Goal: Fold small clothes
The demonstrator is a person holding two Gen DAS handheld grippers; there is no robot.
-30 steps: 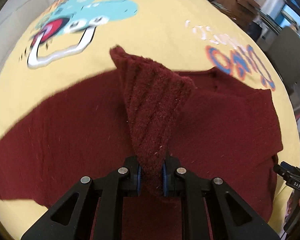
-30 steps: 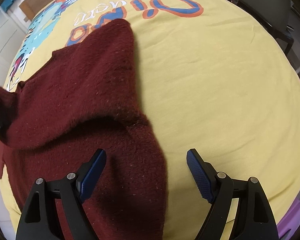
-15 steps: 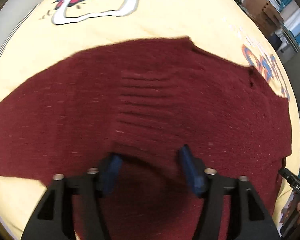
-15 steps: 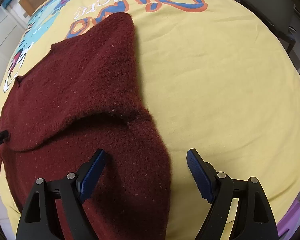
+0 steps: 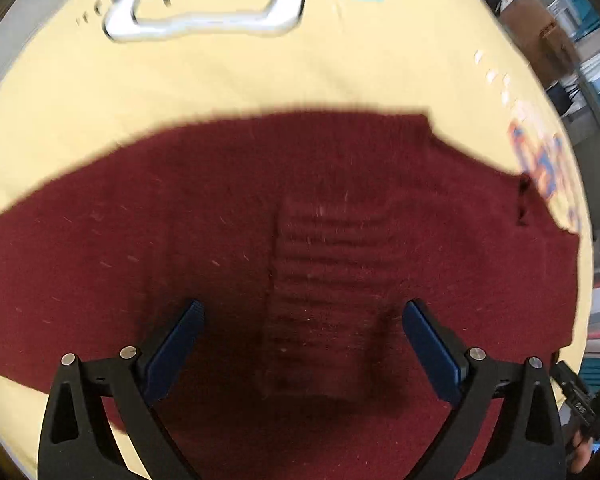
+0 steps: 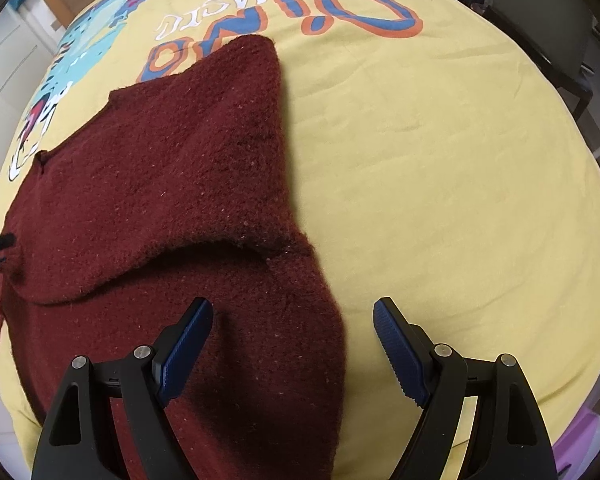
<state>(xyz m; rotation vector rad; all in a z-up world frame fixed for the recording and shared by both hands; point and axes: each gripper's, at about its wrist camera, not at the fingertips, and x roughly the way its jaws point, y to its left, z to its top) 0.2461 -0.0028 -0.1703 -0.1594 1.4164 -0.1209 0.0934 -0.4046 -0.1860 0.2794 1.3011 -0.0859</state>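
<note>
A dark red knit sweater [image 5: 204,232] lies flat on a yellow printed sheet [image 5: 340,72]. A ribbed cuff [image 5: 324,280] lies folded onto its body, between the jaws of my left gripper [image 5: 300,316], which is open and empty just above it. In the right wrist view the sweater [image 6: 172,168] has one sleeve folded across its body. My right gripper [image 6: 292,312] is open and empty over the sweater's right edge, its left finger above the fabric, its right finger above the sheet [image 6: 440,168].
The sheet carries a dinosaur print [image 5: 220,4] and "Dino" lettering [image 6: 340,12]. Cardboard boxes [image 5: 540,28] and a dark chair [image 6: 548,24] stand beyond the table edges. The right gripper's tip shows at the left wrist view's lower right [image 5: 580,400].
My left gripper has opened and let go of the ribbed cuff, which dropped flat onto the sweater's body. The left gripper then drew back a little. The right gripper stayed open and nearly still.
</note>
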